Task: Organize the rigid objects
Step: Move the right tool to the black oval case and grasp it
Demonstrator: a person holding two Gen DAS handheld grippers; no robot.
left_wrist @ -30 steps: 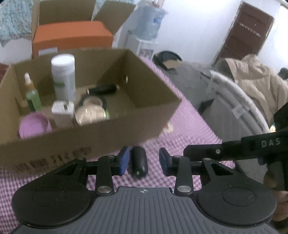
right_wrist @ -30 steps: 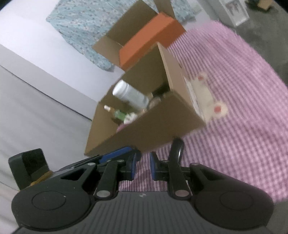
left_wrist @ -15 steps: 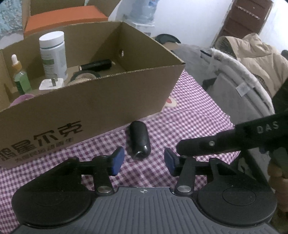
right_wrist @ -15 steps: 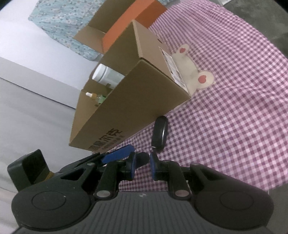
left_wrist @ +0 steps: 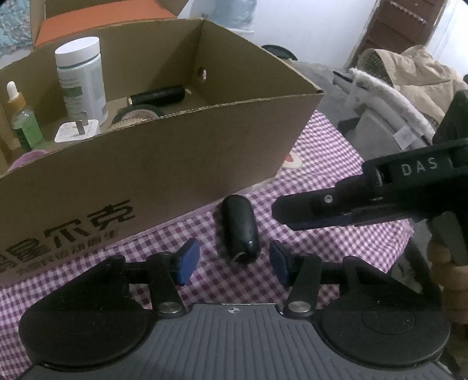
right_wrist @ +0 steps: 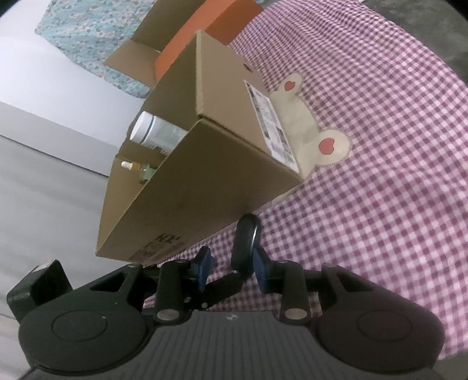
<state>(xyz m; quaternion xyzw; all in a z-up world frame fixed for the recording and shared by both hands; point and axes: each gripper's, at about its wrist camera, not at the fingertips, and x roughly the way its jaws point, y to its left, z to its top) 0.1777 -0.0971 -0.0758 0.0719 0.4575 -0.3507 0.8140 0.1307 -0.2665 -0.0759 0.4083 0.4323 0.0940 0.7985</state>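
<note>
A black capsule-shaped case lies on the purple checked cloth, just in front of the open cardboard box. My left gripper hovers low over the case, its jaws opening. The blue pads stand either side of the case's near end without touching it. My right gripper reaches in from the right beside the case. In the right wrist view the case sits just ahead of the right gripper, close to its right pad, with the jaws opening. The box holds a white bottle, a dropper bottle and a black cylinder.
An orange box stands behind the cardboard box. A white plug adapter and a round tin also lie inside the cardboard box. A chair with a beige coat stands at the right. A bear patch marks the cloth beside the box.
Both grippers have sunk toward the cloth in front of the box. The left jaws spread wider and the black case now lies on the cloth. The right jaws, shut before, have parted.
</note>
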